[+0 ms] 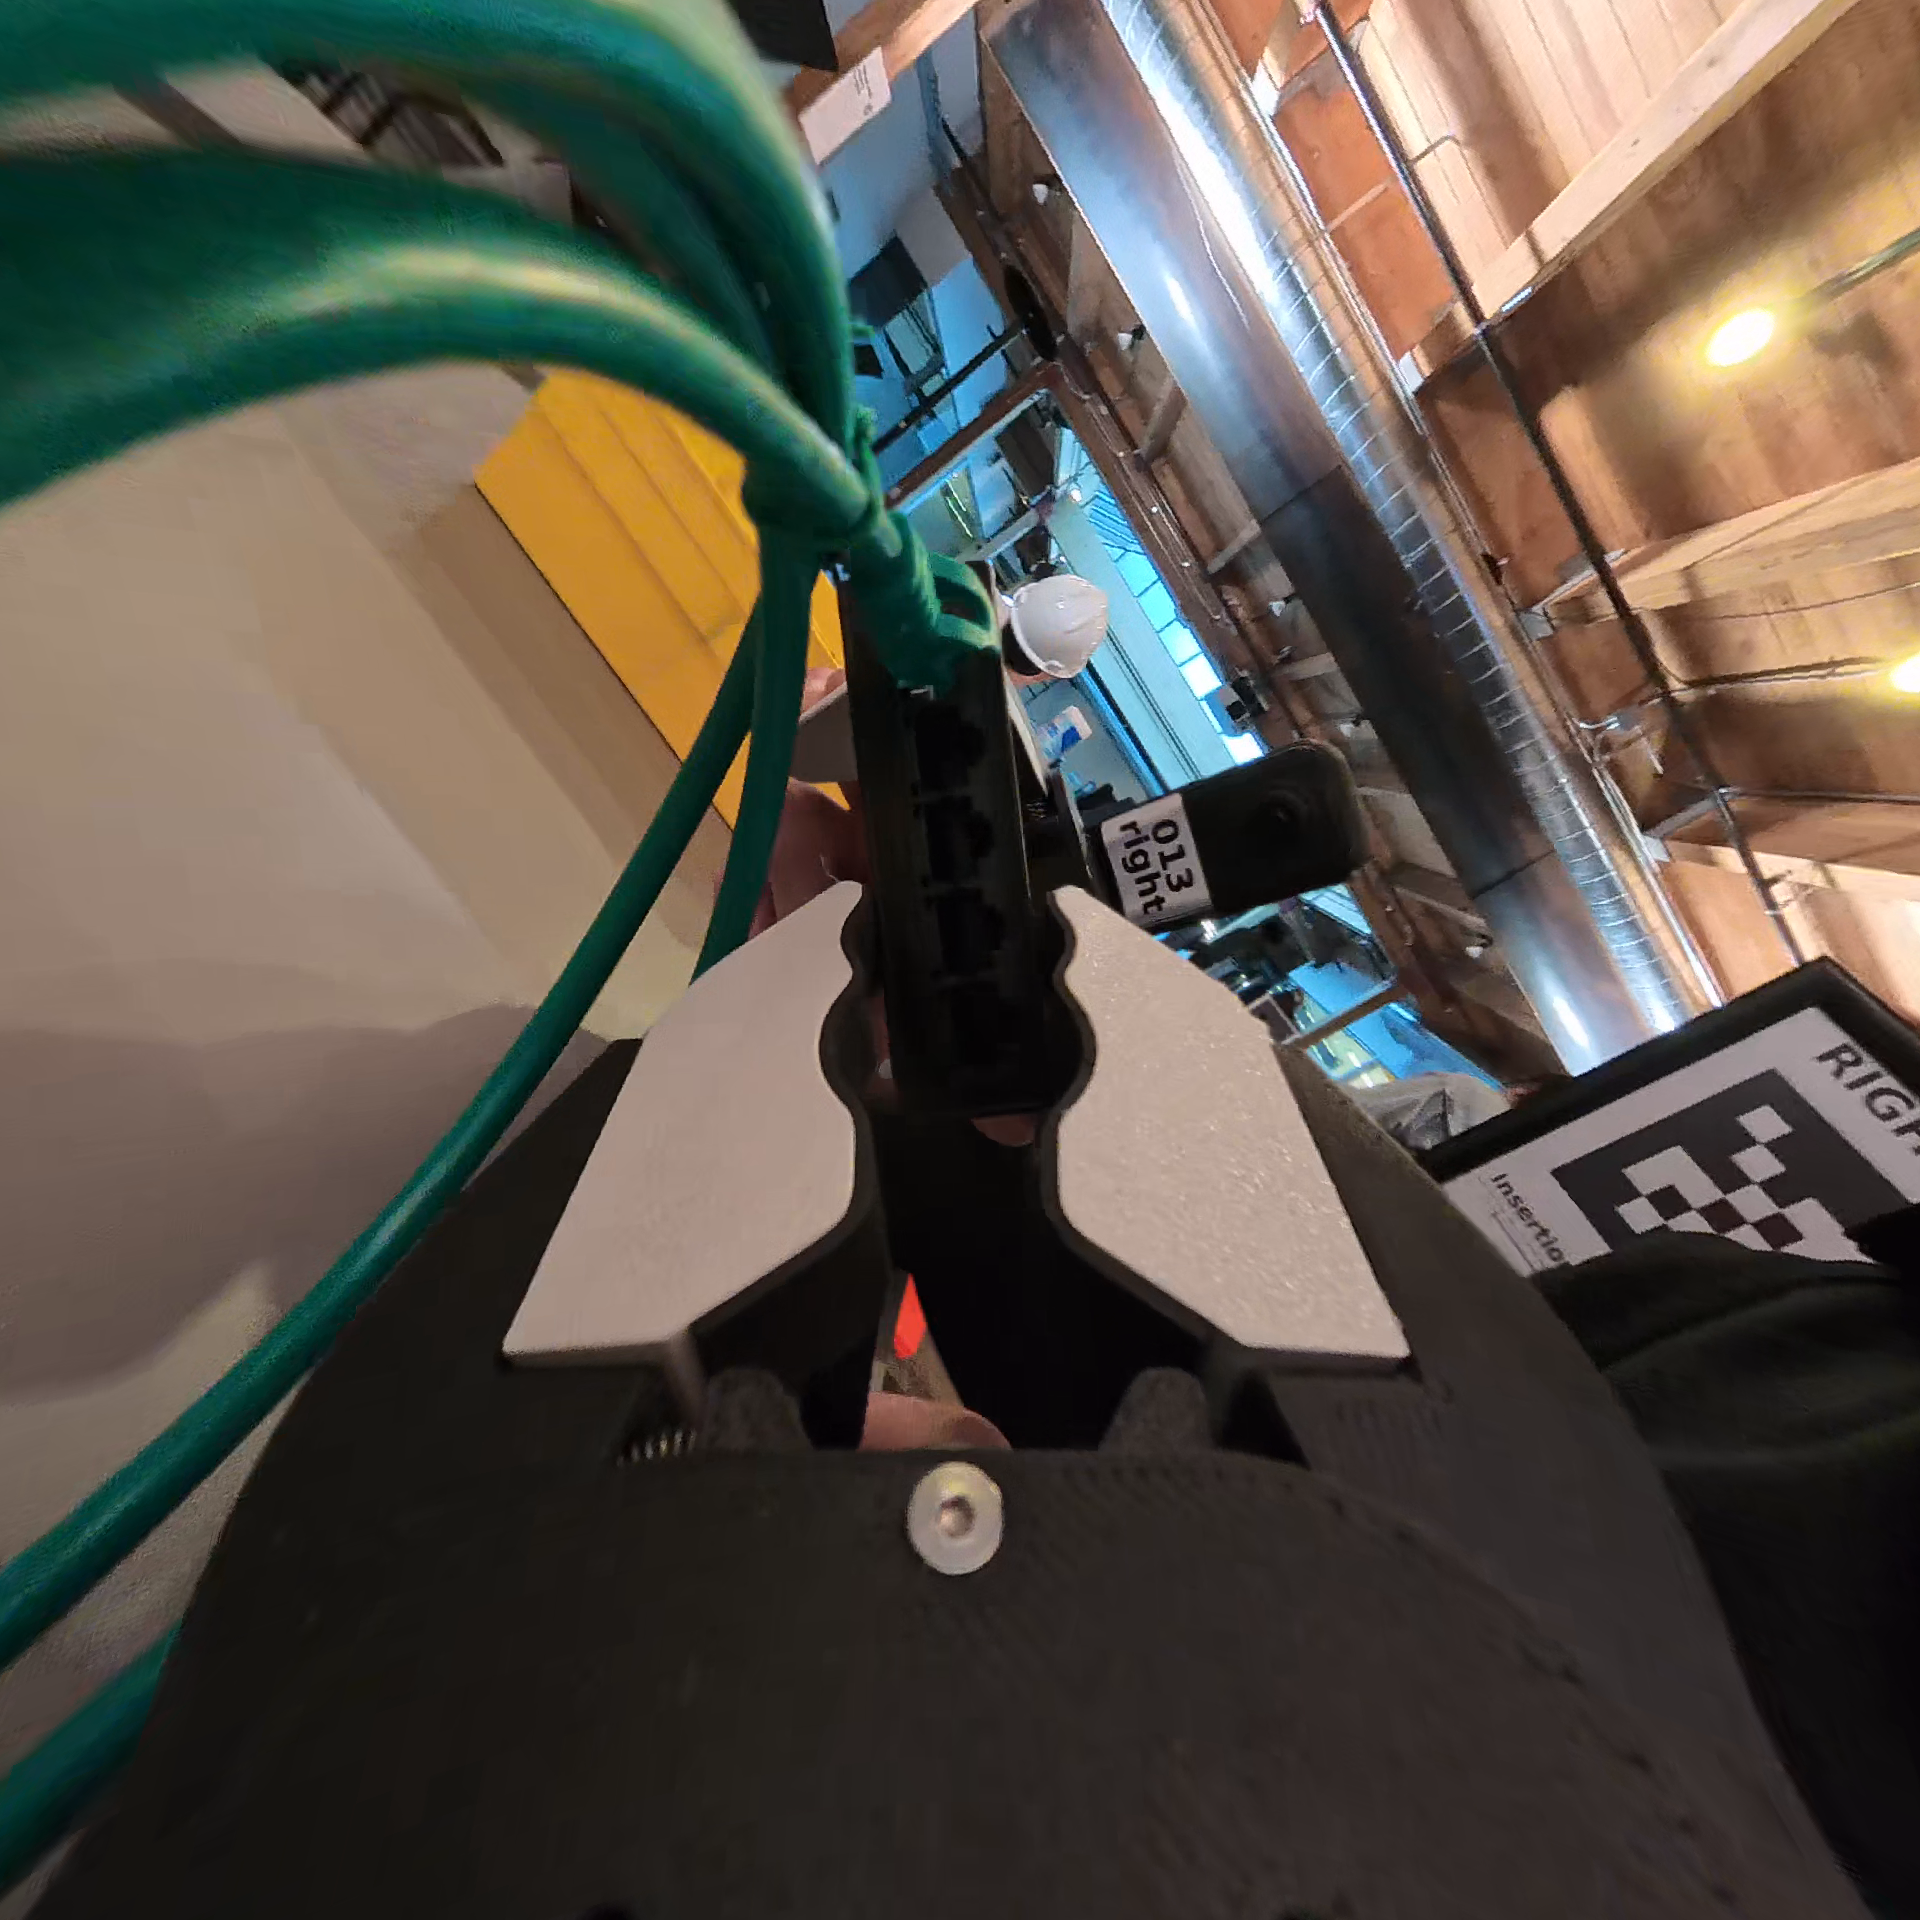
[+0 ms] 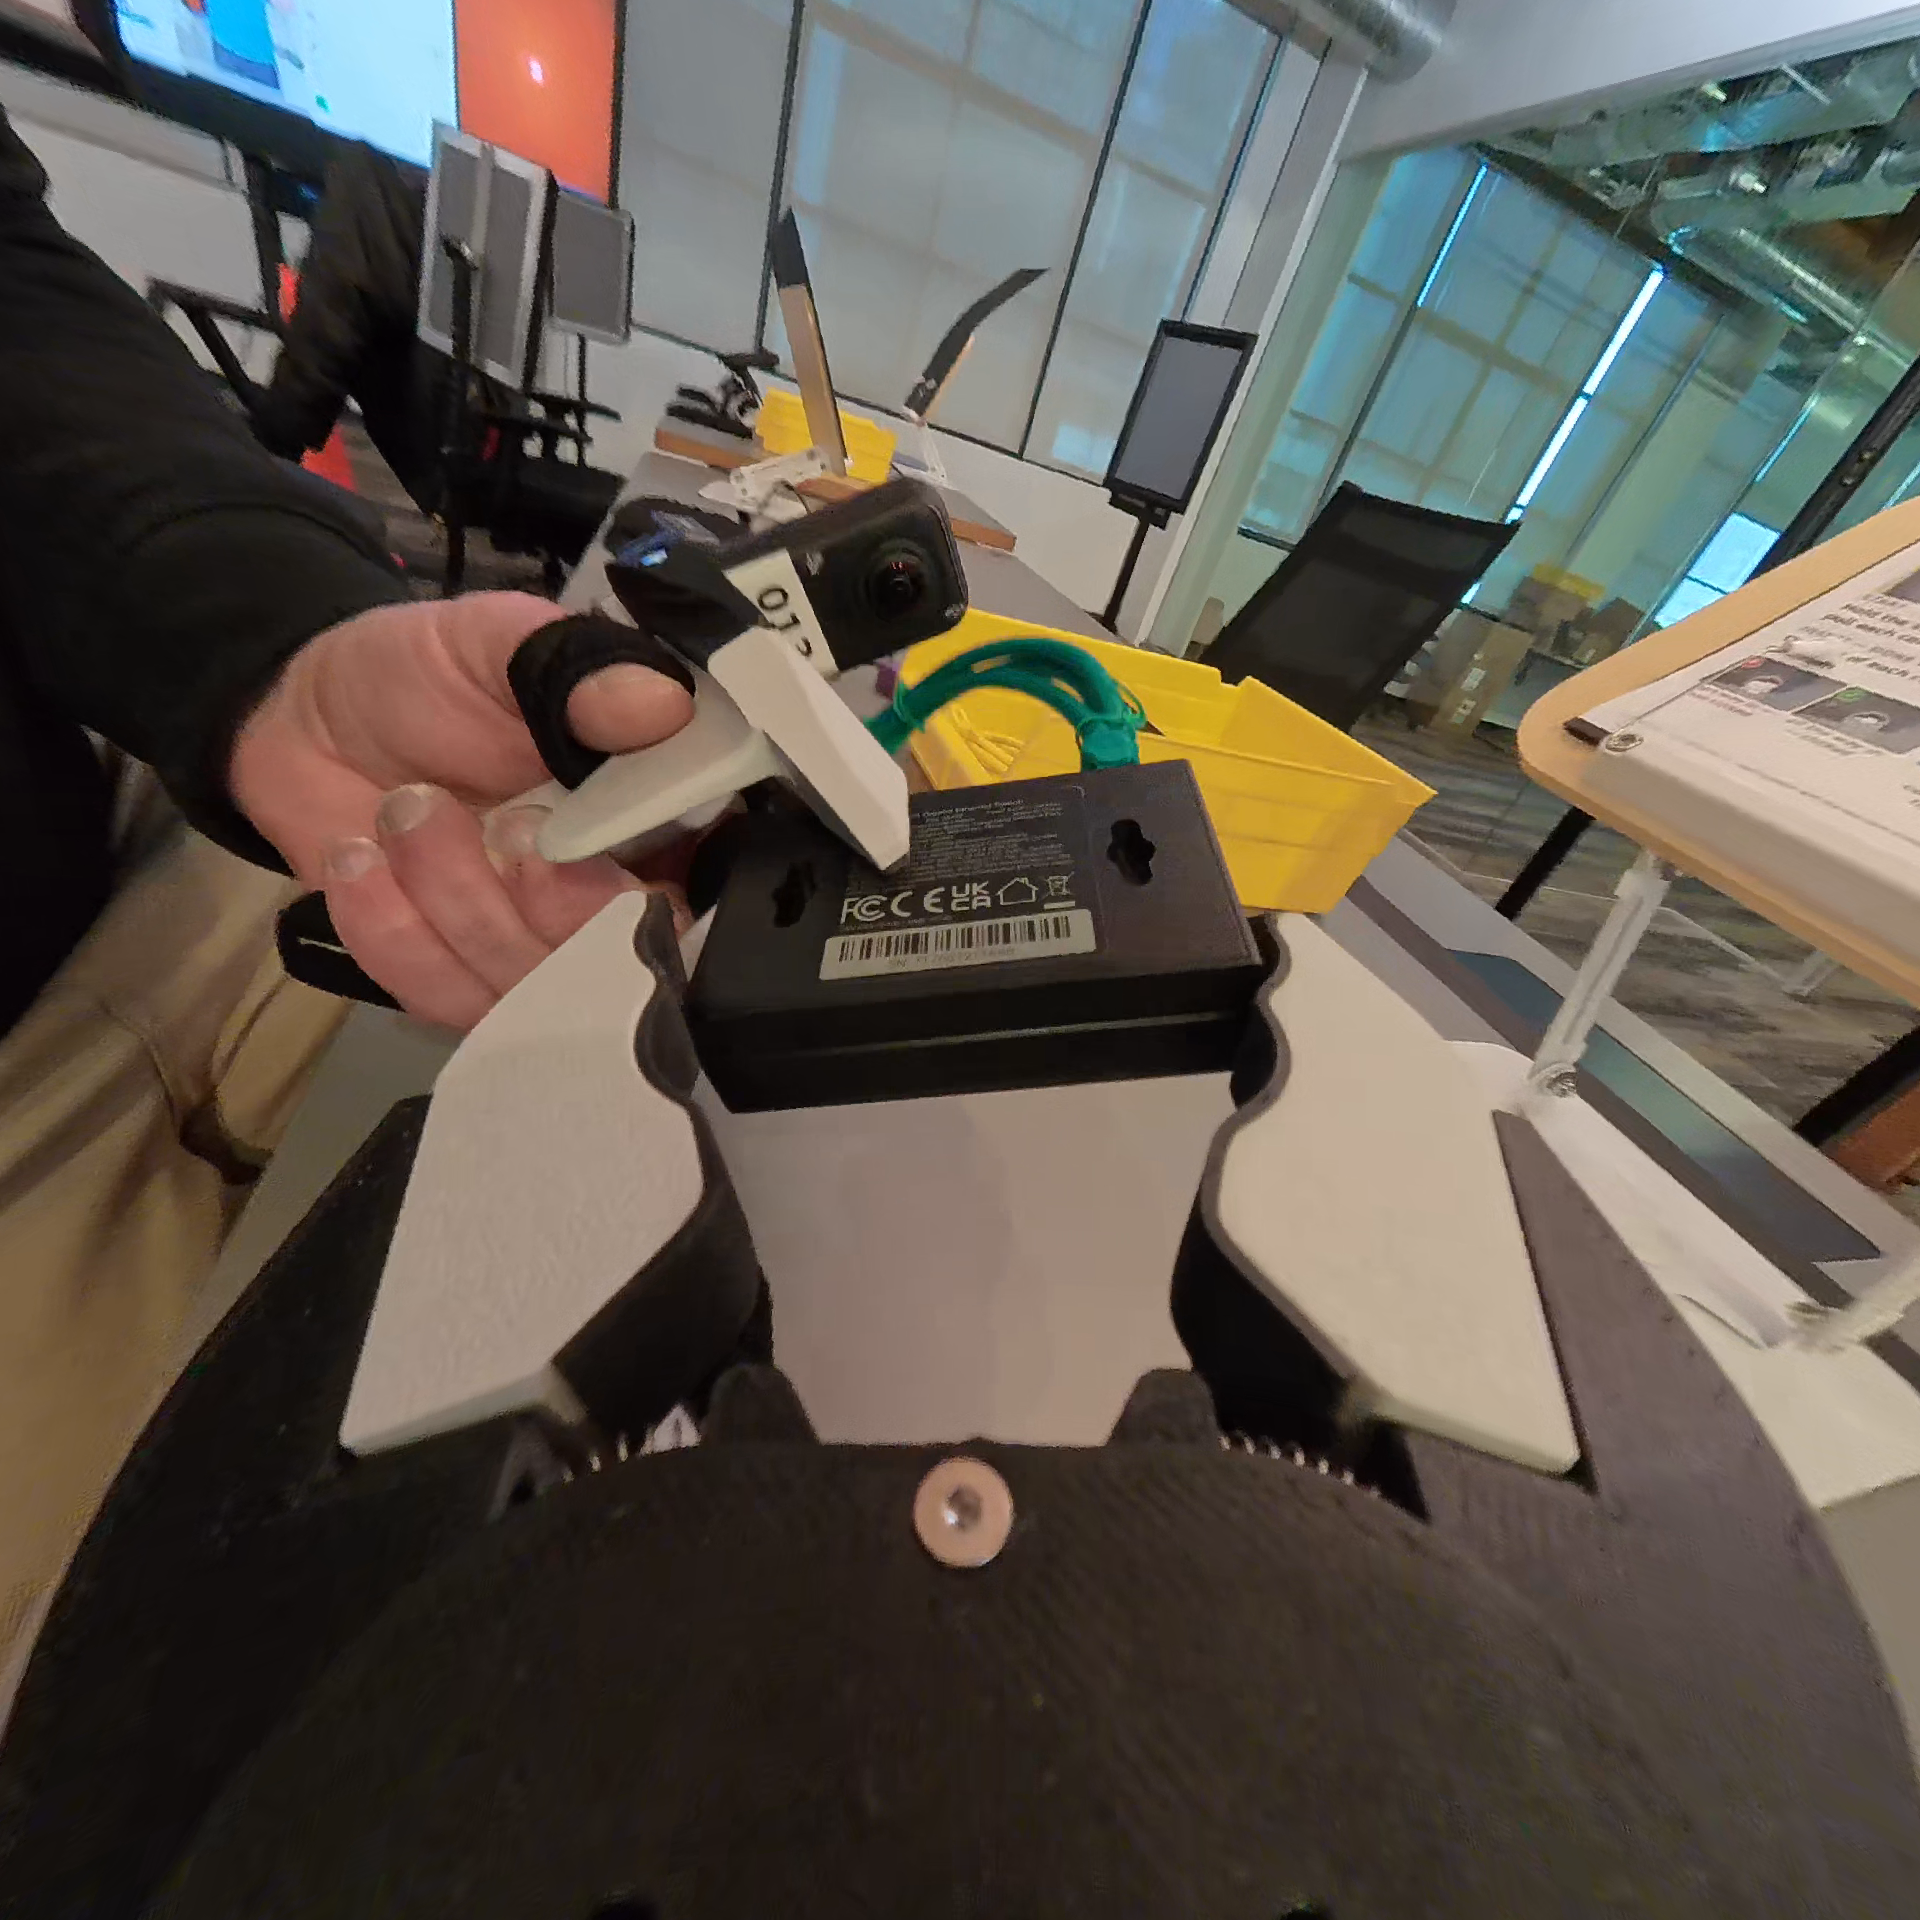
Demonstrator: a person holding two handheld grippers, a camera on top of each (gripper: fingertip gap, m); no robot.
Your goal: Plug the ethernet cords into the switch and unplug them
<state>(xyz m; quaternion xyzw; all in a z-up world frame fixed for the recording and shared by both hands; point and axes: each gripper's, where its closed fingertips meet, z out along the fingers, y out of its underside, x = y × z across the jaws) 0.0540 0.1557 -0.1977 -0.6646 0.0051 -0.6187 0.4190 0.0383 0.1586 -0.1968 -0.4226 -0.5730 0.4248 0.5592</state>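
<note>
One green ethernet cord [image 1: 940, 613] sat plugged in the far end port of the black switch [image 2: 977, 935] | other ports empty | both tongs, left [image 1: 956, 1029] and right [image 2: 971, 997], clamped the switch above the bench [image 2: 1621, 1049] | more plugging, all unplugging judged left

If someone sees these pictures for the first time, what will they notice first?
Probably the black switch, turned underside up and clamped between the right gripper fingers. Next, the green cord looping through the left view, with one end plugged into the switch's port row. The left gripper grips the switch's end too.
</note>
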